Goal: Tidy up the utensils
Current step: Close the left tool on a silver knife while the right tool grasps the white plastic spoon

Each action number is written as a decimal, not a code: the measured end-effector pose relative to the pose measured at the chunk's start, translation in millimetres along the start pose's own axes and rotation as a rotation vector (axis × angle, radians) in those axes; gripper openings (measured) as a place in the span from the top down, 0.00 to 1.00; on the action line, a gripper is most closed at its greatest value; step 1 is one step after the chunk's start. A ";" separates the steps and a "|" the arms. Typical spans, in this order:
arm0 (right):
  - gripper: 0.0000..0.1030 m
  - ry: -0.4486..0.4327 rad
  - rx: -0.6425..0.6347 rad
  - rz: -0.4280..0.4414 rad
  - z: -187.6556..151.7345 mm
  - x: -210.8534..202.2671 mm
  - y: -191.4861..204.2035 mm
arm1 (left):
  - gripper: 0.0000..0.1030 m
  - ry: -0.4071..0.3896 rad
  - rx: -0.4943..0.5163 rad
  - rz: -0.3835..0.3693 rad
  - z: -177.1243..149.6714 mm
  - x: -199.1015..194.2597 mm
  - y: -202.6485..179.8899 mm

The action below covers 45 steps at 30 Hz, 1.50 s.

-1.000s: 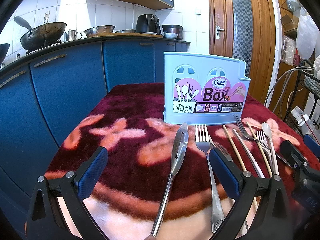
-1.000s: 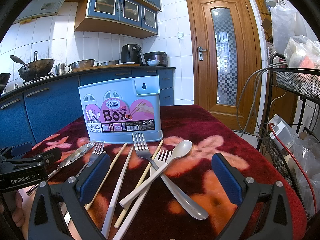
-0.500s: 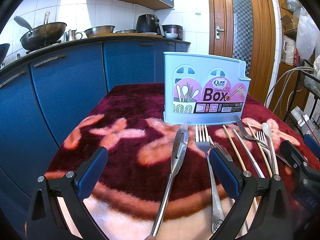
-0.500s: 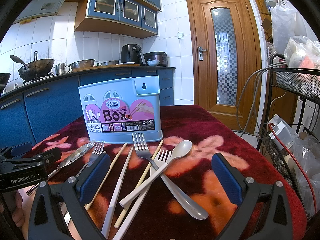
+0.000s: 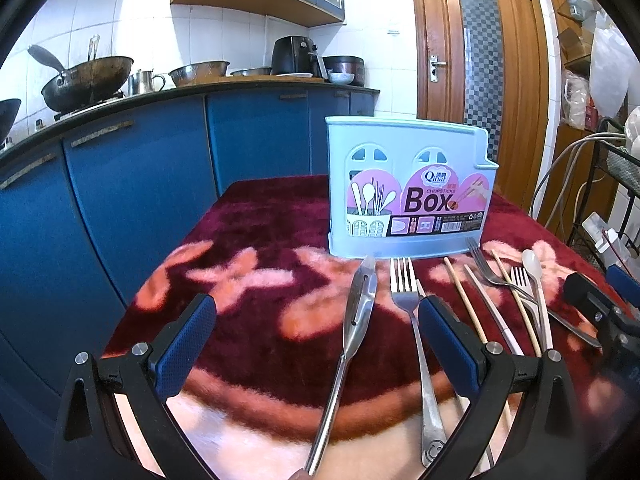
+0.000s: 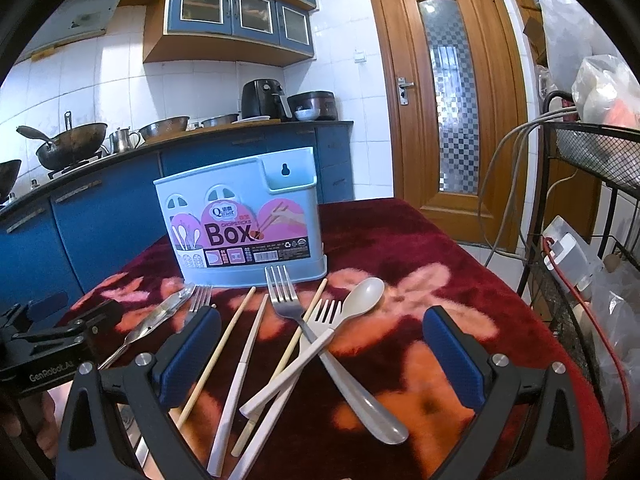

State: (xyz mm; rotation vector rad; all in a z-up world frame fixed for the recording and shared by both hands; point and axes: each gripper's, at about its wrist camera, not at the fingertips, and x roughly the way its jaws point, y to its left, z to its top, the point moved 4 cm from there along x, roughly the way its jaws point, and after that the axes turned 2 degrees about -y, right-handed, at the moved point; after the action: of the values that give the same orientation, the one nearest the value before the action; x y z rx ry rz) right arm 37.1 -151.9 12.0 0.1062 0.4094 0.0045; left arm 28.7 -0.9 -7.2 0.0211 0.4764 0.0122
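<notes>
A pale blue chopsticks box (image 5: 408, 188) stands upright on the red floral blanket (image 5: 256, 280); it also shows in the right wrist view (image 6: 240, 220). In front of it lie a steel knife (image 5: 352, 328), a steel fork (image 5: 412, 332), chopsticks (image 6: 224, 344), a second steel fork (image 6: 288, 304), a white-handled fork (image 6: 316, 328) and a white-handled spoon (image 6: 360, 296). My left gripper (image 5: 316, 344) is open and empty, low over the knife and fork. My right gripper (image 6: 320, 356) is open and empty, low over the crossed chopsticks, forks and spoon.
Blue kitchen cabinets (image 5: 132, 184) with a wok (image 5: 88, 80) and pots run along the left. A wooden door (image 6: 448, 112) stands behind the table. A black wire rack (image 6: 592, 184) with bags and cables stands at the right table edge.
</notes>
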 end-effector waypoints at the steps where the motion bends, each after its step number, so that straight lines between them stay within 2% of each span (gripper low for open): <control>1: 0.00 0.004 -0.003 -0.002 2.1 -0.4 -0.5 | 0.01 -0.002 0.002 0.002 1.3 -1.0 0.0; 7: 0.00 0.035 -0.016 -0.004 13.7 0.0 -6.7 | 0.01 0.000 0.017 0.013 12.0 -2.2 4.7; 15: 0.00 0.163 -0.002 0.013 22.5 18.0 -22.6 | 0.01 0.062 0.023 0.009 23.8 14.3 13.6; 20: 0.00 0.234 0.001 0.013 26.5 29.5 -30.8 | 0.01 0.123 0.026 -0.001 29.9 30.9 20.2; 26: 0.00 0.338 0.004 -0.003 27.0 46.5 -40.9 | 0.01 0.254 0.078 -0.067 35.1 56.2 21.2; 30: 0.00 0.405 0.041 0.001 26.1 60.4 -51.7 | 0.04 0.307 0.089 -0.087 35.1 69.5 21.8; 31: 0.02 0.427 0.051 0.002 25.2 64.6 -54.6 | 0.07 0.320 0.086 -0.092 34.9 72.4 22.4; 35: 0.12 0.488 0.104 0.028 19.9 75.7 -61.4 | 0.11 0.372 0.064 -0.105 30.8 83.2 25.6; 39: 0.23 0.544 0.151 0.079 14.8 90.3 -59.5 | 0.12 0.415 0.067 -0.143 23.2 92.8 19.0; 42: 0.28 0.564 0.155 0.090 12.2 99.0 -55.9 | 0.13 0.447 0.075 -0.164 18.7 101.3 10.9; 45: 0.33 0.575 0.148 0.090 10.0 106.9 -53.0 | 0.18 0.475 0.090 -0.160 13.0 112.6 3.8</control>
State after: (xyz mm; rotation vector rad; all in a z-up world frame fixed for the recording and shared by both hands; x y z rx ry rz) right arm 138.3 -202.9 -26.8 0.2714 0.9794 0.0957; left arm 134.7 4.6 -47.2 0.0687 0.9527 -0.1647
